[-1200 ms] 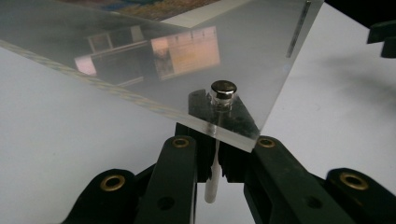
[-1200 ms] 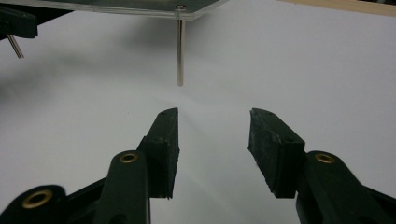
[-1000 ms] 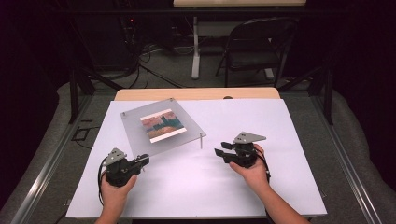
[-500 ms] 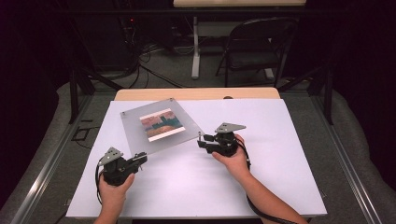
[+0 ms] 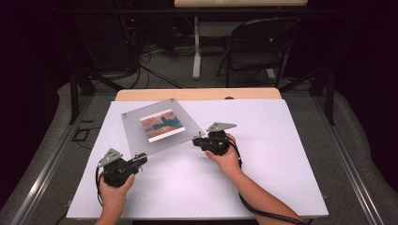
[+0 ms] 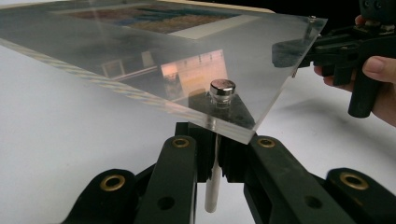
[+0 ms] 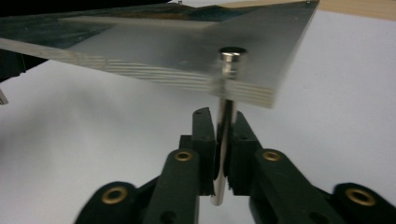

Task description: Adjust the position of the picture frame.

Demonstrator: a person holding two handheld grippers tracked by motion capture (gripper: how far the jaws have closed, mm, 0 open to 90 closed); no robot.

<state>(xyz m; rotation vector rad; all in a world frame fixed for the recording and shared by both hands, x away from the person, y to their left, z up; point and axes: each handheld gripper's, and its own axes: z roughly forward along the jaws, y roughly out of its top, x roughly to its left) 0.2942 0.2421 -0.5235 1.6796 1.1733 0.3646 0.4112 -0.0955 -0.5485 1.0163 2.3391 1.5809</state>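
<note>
From the high view we see a white rectangular worktop [image 5: 281, 154] laid over a light wooden table [image 5: 197, 94], with grey carpet, a dark folding chair [image 5: 258, 47] and loose black cables [image 5: 155, 51] on the floor beyond its far edge. A clear square acrylic frame holding a striped colour print [image 5: 162, 125] sits over the worktop's left half, towards the far edge, standing on slim metal pegs at its corners. Our left gripper [image 5: 138, 159] is at the frame's near corner, not far from the worktop's near left corner, and our right gripper [image 5: 197, 139] meets the frame's right corner close to the worktop's middle.

In the left gripper view the black jaws are drawn in tight around the thin white-looking peg [image 6: 212, 186] under the frame's corner [image 6: 224, 116], which is capped by a shiny round metal stud [image 6: 222, 87]. The clear plate spreads away above the white surface, and the other gripper [image 6: 348, 46], held in a hand [image 6: 380, 86], is at the far corner on the right.

In the right gripper view our jaws are pressed together on a polished metal peg [image 7: 223, 140] that hangs below the frame's layered edge [image 7: 196, 84], its round stud [image 7: 232, 53] showing on top of the plate.
</note>
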